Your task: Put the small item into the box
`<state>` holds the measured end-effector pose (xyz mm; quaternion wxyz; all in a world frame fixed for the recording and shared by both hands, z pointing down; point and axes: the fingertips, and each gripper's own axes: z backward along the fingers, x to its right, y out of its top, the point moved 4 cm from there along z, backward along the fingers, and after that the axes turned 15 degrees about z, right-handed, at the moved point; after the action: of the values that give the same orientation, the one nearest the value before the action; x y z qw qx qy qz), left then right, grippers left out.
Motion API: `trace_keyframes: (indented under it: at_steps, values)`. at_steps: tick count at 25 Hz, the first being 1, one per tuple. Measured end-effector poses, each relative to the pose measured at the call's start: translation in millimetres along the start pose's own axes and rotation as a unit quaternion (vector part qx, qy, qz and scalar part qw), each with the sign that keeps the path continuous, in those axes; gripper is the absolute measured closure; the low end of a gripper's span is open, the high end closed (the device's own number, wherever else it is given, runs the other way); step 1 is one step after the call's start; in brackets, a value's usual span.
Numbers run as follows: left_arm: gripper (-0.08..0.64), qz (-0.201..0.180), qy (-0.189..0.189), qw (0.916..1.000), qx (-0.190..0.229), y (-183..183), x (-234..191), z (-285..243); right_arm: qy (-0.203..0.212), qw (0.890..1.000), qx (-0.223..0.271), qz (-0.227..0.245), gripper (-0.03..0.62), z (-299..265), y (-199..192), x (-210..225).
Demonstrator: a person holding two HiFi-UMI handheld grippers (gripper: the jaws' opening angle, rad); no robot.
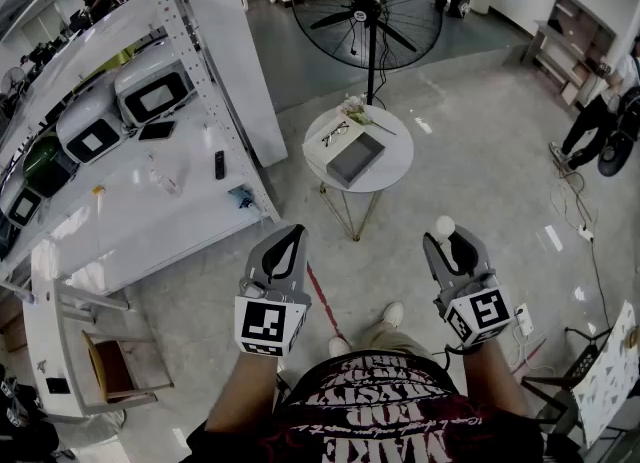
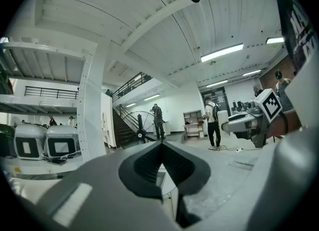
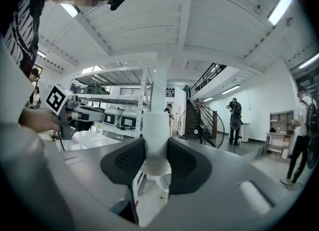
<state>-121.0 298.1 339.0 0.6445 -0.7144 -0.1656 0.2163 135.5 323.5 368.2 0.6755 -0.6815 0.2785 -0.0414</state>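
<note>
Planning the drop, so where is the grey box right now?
In the head view, the grey box sits open on the round white table at upper centre, a pair of glasses just left of it, the standing fan behind.

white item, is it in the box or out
Out: the right claw is shut on the white item, short of the box on the round table.

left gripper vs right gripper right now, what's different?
The left gripper has its jaws together with nothing between them; the right gripper has its jaws apart, pressing on a white item. In the head view, a white tip shows above the right gripper, none at the left gripper. Both point level.
</note>
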Motion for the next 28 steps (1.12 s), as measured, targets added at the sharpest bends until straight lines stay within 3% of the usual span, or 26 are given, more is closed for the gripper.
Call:
trace_keyframes:
  at_steps: [10,17,28]
  values:
    - [0.560,-0.005,-0.015,0.9998,-0.015,-2.3,18.8,9.2,0.006,1.000,0.003,-0.024,0.428,15.5,1.6,-2.5]
    - [0.560,-0.009,-0.021,0.9996,-0.018,-0.7,7.8,14.6,0.007,0.999,0.001,-0.036,0.428,13.0,3.1,-12.2]
    - [0.560,0.034,-0.014,0.9985,-0.040,-30.5,-22.8,-3.4,0.027,0.998,-0.023,-0.049,0.428,-7.6,-12.8,-12.5]
